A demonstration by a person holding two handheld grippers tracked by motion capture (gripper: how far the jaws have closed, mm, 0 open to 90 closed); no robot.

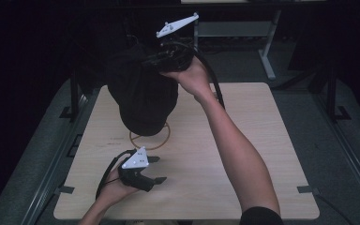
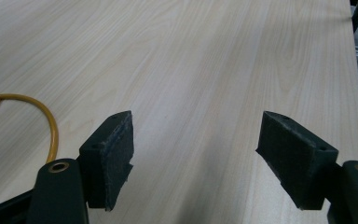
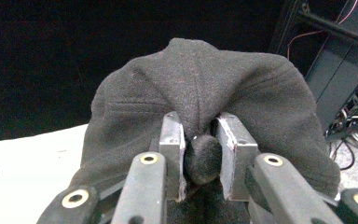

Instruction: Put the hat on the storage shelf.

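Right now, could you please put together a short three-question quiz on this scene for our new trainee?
1. True or false: the right gripper is clamped on the black cloth.
2. What lies on the table under the hanging cloth? A) yellow ring B) blue bowl C) red cup
3. Fill in: the left gripper has its jaws ____, with nothing between them.

Key:
1. True; a fold of cloth is pinched between its jaws.
2. A, the yellow ring.
3. Open; it sits low over the table's near left part.
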